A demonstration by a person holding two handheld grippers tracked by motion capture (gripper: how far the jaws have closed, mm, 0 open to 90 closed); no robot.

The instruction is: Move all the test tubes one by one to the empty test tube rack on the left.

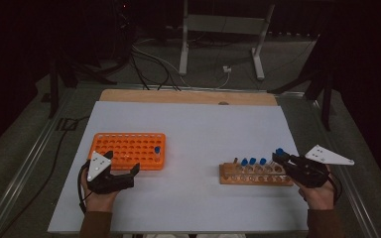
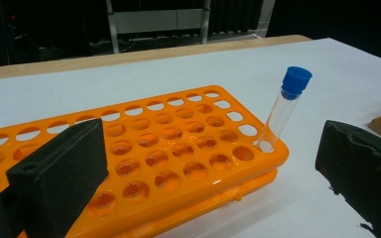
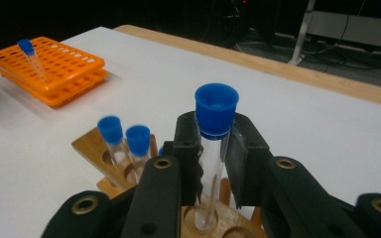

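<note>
two racks on the tabletop (image 1: 188, 124). orange rack (image 1: 129, 148), left: one blue-capped tube (image 1: 157, 151). wooden rack (image 1: 253, 174), right: three capped tubes; fourth tube (image 3: 213, 144) clenched by right gripper (image 3: 213, 148) just above it. left gripper (image 1: 121, 173) released.

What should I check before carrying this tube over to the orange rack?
1. Grip: right tool is shut on the blue-capped tube, just under the cap: ok.
2. Tube clear of the wooden rack: its lower end is right at a hole: cannot tell.
3. Neighbouring tubes stand apart from the held one: ok.
4. Orange rack has many free holes; one tube leans in its corner hole: ok.
5. Left tool is open at the orange rack's near edge, its pads not pressing it: not ok if it should steady the rack.
</note>
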